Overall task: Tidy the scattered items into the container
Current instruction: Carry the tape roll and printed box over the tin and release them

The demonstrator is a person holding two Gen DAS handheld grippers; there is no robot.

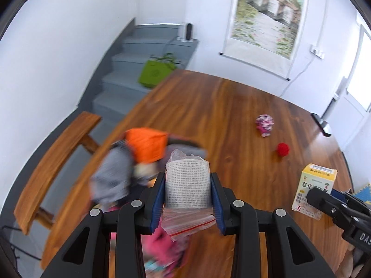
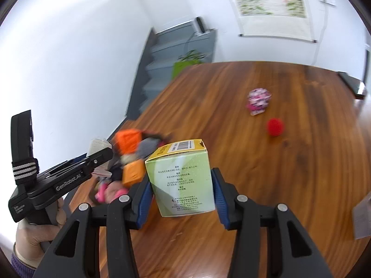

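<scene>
Two hand-held grippers, each loaded with one item. The left gripper (image 1: pixel 187 191) has its blue pads closed on one roll of white gauze (image 1: pixel 187 183) in a clear zip bag with a red seal strip, held above the near left part of the wooden table (image 1: pixel 208 106). The right gripper (image 2: pixel 182 191) is closed on one green-and-yellow medicine box (image 2: pixel 182 180), its barcode face up, held over the table. Just beyond the left gripper lies one blurred cluster of items (image 1: pixel 129 162): grey and pink fabric with an orange piece on top; whether this is the container cannot be told. Farther out, two loose items rest on the bare wood, near each other but apart: one red pom-pom (image 1: pixel 283 149) and, beyond it, one pink-and-white patterned packet (image 1: pixel 264 125). Past the table's far left edge stand one wooden bench (image 1: pixel 53 166), one grey staircase (image 1: pixel 139 64) and one green bag with a plant (image 1: pixel 154 74); one scroll painting (image 1: pixel 266 18) hangs on the white wall.
</scene>
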